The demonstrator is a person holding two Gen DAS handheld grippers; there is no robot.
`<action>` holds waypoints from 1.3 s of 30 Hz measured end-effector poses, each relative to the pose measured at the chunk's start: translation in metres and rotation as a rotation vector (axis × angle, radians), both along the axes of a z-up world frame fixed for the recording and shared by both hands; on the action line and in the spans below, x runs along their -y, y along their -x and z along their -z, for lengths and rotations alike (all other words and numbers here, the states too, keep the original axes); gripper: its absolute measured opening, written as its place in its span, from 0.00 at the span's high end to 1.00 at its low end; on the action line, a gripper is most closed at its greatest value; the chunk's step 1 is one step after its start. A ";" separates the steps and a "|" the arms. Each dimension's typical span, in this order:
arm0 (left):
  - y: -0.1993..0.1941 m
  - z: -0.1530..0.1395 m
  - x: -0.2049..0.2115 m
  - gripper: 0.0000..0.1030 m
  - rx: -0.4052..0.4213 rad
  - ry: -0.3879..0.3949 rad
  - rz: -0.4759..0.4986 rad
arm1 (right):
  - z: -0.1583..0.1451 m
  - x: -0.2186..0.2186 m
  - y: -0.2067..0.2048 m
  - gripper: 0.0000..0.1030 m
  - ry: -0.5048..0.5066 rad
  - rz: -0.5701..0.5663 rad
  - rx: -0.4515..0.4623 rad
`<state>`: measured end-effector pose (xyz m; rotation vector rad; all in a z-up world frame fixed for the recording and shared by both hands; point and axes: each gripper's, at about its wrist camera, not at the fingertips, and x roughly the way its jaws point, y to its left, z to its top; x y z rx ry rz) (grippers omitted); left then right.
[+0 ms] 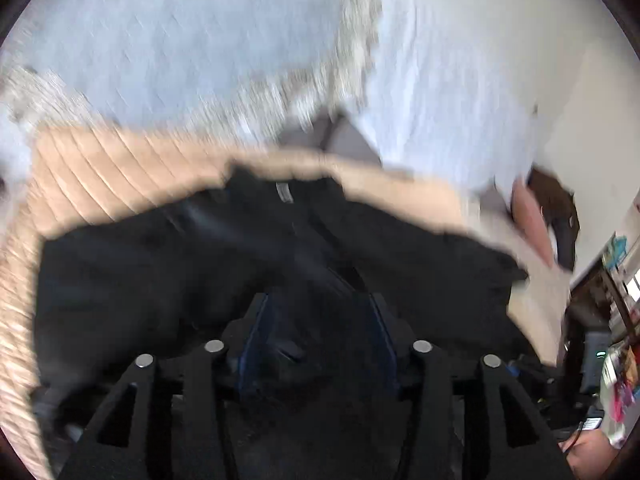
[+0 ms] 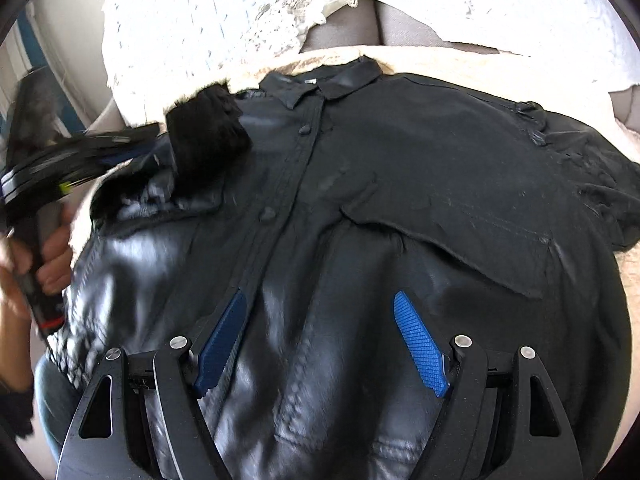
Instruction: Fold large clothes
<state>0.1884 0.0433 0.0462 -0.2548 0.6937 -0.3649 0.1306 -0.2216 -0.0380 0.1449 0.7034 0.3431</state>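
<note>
Below us a black jacket (image 2: 360, 208) lies spread front-up on a beige cushion (image 1: 100, 176), collar (image 2: 340, 76) at the far side, against white lace covers (image 2: 200, 28). Our right claw (image 2: 320, 340) hovers above the jacket's lower front, blue fingers (image 2: 420, 344) spread apart with nothing between them. At the jacket's left side our left claw (image 2: 136, 148) holds up a fur-lined fold (image 2: 204, 120). Its own view is blurred, yet dark cloth (image 1: 316, 280) seems to be pinched between the fingers (image 1: 260, 340), so we judge it clamped on the jacket. Our hand (image 2: 44, 256) grips its handle.
</note>
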 end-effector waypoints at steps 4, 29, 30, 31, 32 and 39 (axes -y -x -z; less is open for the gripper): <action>-0.008 0.004 -0.064 0.40 -0.032 -0.024 -0.244 | -0.024 -0.017 -0.026 0.25 -0.092 -0.040 0.020; -0.041 0.063 -0.070 0.45 -0.230 -0.171 -0.333 | -0.051 -0.049 -0.170 0.93 0.034 0.043 -0.044; -0.037 0.059 -0.068 0.45 -0.213 -0.187 -0.339 | -0.055 -0.048 -0.163 0.93 0.033 0.045 -0.015; -0.032 0.054 -0.066 0.45 -0.197 -0.211 -0.347 | -0.060 -0.047 -0.156 0.93 0.019 0.039 0.012; -0.029 0.050 -0.064 0.45 -0.182 -0.234 -0.351 | -0.064 -0.048 -0.149 0.92 -0.001 0.025 0.035; -0.020 0.039 -0.055 0.45 -0.145 -0.250 -0.338 | -0.041 -0.076 -0.154 0.90 0.050 -0.070 -0.005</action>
